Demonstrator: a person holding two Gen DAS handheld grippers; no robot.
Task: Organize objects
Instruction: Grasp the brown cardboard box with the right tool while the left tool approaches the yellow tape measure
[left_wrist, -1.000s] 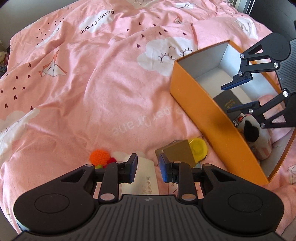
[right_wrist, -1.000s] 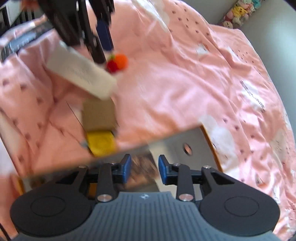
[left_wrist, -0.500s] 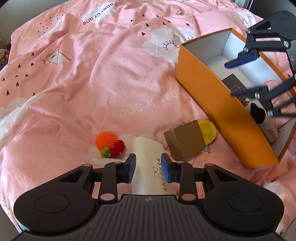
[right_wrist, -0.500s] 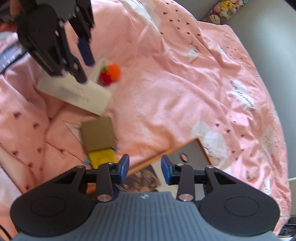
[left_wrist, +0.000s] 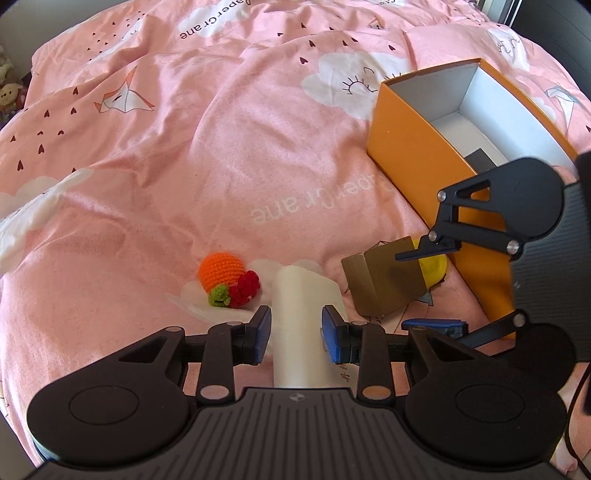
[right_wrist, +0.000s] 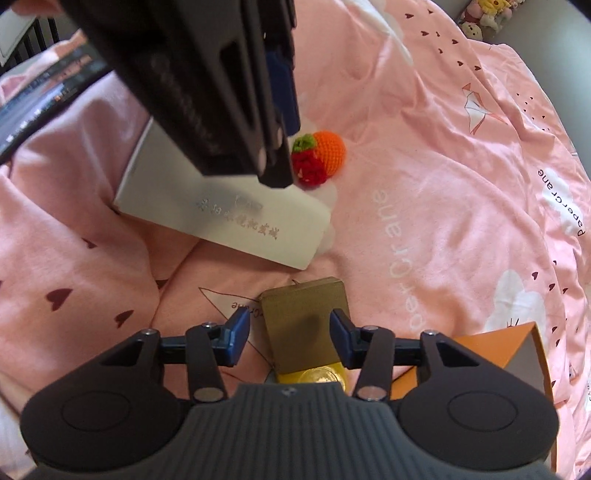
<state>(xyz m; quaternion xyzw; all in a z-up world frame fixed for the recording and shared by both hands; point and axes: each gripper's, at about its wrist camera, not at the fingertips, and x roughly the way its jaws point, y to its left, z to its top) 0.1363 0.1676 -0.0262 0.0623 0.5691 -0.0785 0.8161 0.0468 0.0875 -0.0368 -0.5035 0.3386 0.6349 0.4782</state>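
On the bed (left_wrist: 155, 177) the long flat box (left_wrist: 301, 314) lies in the middle. Left of it sits the crochet toy (left_wrist: 227, 277), right of it the small carton (left_wrist: 384, 280). Behind the carton stands the open box (left_wrist: 413, 158), with a dark item (left_wrist: 480, 158) inside.

Both the left gripper (left_wrist: 295, 334) and right gripper (right_wrist: 289, 339) share one build: matte black ribbed body, round side discs, silver pivot screws, black linkage arms, blue finger pads (left_wrist: 261, 334).
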